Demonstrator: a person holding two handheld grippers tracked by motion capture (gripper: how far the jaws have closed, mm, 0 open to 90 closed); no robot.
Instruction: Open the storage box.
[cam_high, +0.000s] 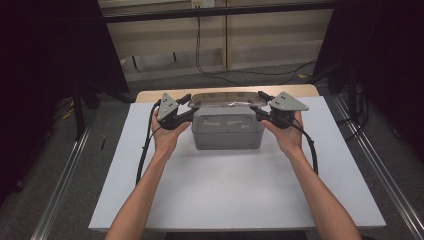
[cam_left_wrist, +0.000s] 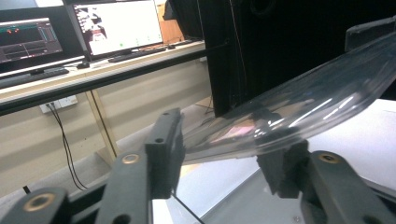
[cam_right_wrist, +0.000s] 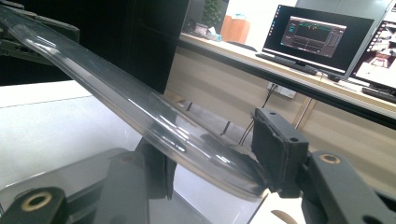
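We are lifting the clear lid (cam_high: 226, 99) off the grey box (cam_high: 228, 128), which sits at upper centre of the high view on the white table (cam_high: 235, 195). The lid stands tilted above the box's far edge, held at both short ends.

Left claw (cam_high: 186, 102), upper left of centre: jaws partly closed, the lid's end between them. In the left gripper view the lid (cam_left_wrist: 299, 112) runs to the upper right, its rim on the right pad (cam_left_wrist: 285, 168); the left pad (cam_left_wrist: 164, 149) sits close, contact not certain, so we cannot tell whether the grip is firm.

Right claw (cam_high: 263, 101), upper right of centre: jaws partly closed on the other end. In the right gripper view the rim (cam_right_wrist: 187, 140) is pinched between the pads.

Notes for the step:
- Confirm the left pinch before moving further.
- Raise both ends together and keep them at equal height; the plastic is slick and will likely flex.
- Clear the box rim fully before carrying sideways.
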